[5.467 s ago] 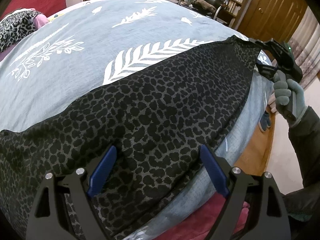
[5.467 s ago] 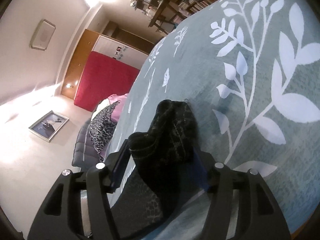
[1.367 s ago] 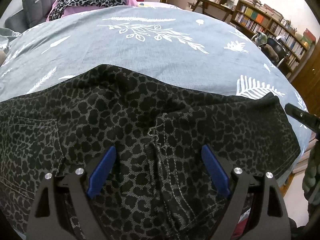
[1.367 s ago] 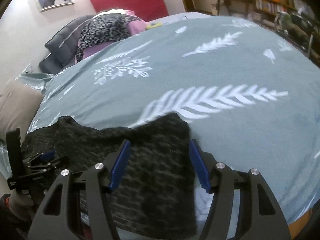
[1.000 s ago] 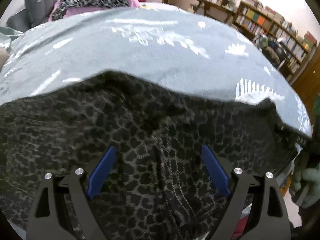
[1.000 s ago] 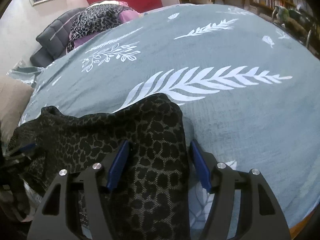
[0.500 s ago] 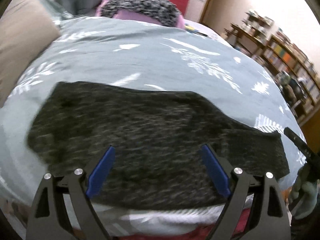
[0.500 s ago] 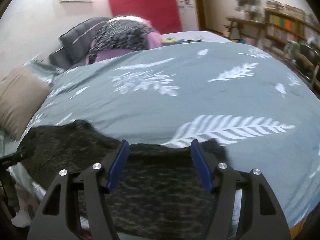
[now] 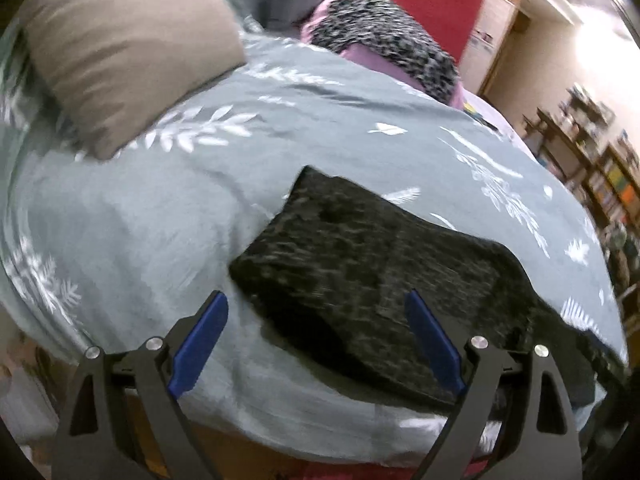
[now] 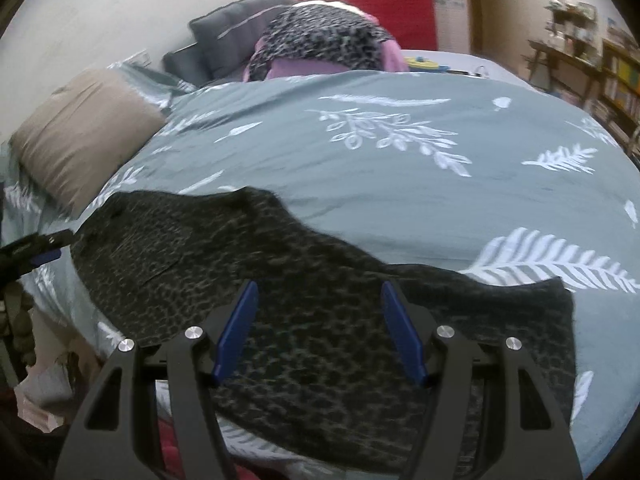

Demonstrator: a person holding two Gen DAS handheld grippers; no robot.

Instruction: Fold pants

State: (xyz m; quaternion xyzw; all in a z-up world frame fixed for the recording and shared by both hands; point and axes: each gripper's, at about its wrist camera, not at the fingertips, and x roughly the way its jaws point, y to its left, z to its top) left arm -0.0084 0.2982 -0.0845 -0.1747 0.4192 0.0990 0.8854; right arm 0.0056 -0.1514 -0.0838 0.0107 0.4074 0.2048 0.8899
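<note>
- The pants (image 10: 320, 320) lie flat on the bed (image 10: 400, 184), along its near edge, folded lengthwise with one leg over the other as far as I can judge; the wide waist end runs toward 9 o'clock in the right wrist view, the narrow leg end toward 3 o'clock.
- The right tool (image 10: 320, 332) hangs over the middle of the pants, jaws moderately wide, nothing between them, pads clear of the cloth.
- The left tool (image 9: 316, 344) hovers over the waist end, jaws wide and empty; in its view the pants (image 9: 380, 280) run from 12 toward 4 o'clock. That view is smeared, so fine detail is lost.
- The left tool (image 10: 40, 256) also shows at 9 o'clock in the right view, just beside the waist edge, not touching it that I can see.
- A tan pillow (image 10: 80, 136) sits at 10 o'clock, well apart; a heap of spotted clothes (image 10: 320, 40) lies at 12 o'clock at the far end.
- The step in hand looks like the crosswise fold. To do it well:
  - pinch both layers at one end, one tool on each corner;
  - lift only enough to clear the cloth, carry that end over to meet the other;
  - line up the edges before letting go, or the upper leg will slide and wrinkle.
</note>
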